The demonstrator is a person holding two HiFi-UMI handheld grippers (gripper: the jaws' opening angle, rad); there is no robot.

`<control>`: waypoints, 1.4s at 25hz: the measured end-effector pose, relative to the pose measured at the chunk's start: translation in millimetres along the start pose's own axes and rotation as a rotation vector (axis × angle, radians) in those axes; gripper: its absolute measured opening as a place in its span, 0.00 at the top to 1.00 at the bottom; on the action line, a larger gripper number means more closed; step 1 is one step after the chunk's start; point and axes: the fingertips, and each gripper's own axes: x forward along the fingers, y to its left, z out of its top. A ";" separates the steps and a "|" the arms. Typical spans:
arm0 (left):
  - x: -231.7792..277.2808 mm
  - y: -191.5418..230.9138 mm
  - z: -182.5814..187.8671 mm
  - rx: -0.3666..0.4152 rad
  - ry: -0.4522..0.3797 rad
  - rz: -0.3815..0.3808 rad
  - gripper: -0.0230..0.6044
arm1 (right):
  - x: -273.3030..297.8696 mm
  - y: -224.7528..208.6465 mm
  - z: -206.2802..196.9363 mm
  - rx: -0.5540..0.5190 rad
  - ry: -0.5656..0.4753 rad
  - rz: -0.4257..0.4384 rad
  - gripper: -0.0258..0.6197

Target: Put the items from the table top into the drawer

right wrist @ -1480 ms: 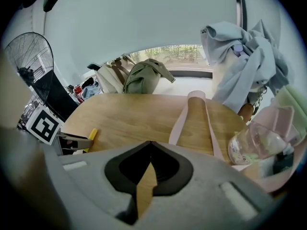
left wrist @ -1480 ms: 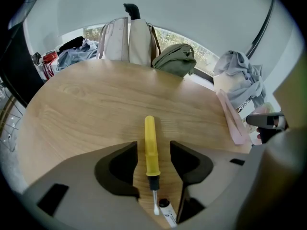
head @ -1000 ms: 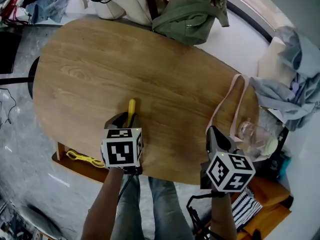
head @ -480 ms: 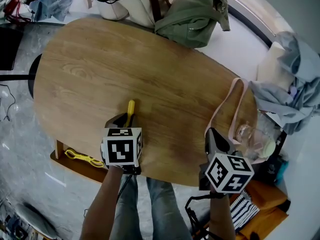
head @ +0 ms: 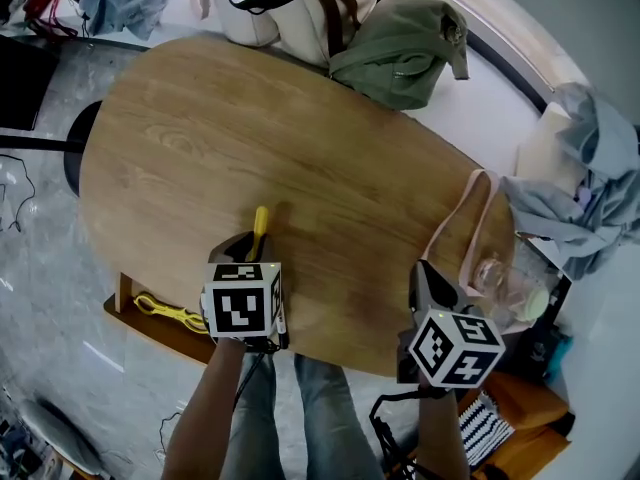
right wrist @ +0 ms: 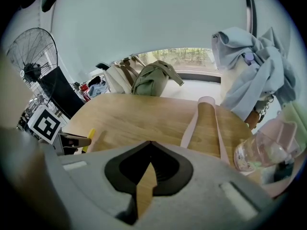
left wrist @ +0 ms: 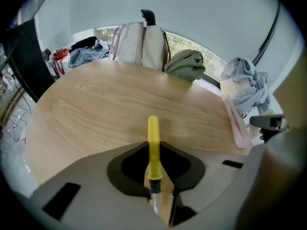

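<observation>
A screwdriver with a yellow handle [head: 261, 222] lies on the oval wooden table [head: 300, 148] near its front edge. My left gripper [head: 256, 245] is over it. Its jaws have just been closing and now pinch the screwdriver [left wrist: 153, 143] where the handle meets the metal shaft, with the handle pointing away. My right gripper [head: 420, 270] hovers over the front right of the table, its tips [right wrist: 150, 143] together and nothing between them. Under the table's left front edge, an open wooden drawer [head: 128, 320] holds a yellow item [head: 168, 314].
A pink strap [head: 470, 218] and a clear bottle [head: 497, 272] lie at the table's right end. A green bag [head: 400, 48] and a beige bag [head: 300, 8] stand beyond the far edge. Grey-blue clothes [head: 590, 188] hang at the right.
The head view has drifted a little. Both grippers and the screwdriver stay where they were.
</observation>
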 end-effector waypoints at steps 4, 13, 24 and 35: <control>-10.5 11.7 -0.3 -0.027 -0.018 0.005 0.86 | -0.5 14.6 3.5 -0.026 -0.006 0.018 0.95; -41.7 46.9 -20.5 -0.107 -0.049 0.031 0.86 | -3.0 58.0 -0.5 -0.094 -0.002 0.067 0.95; -89.1 108.4 -71.7 -0.268 -0.107 0.094 0.86 | -7.8 127.5 -15.3 -0.199 0.001 0.136 0.95; -123.8 174.4 -145.0 -0.474 -0.150 0.171 0.86 | -6.6 200.0 -48.0 -0.328 0.042 0.207 0.95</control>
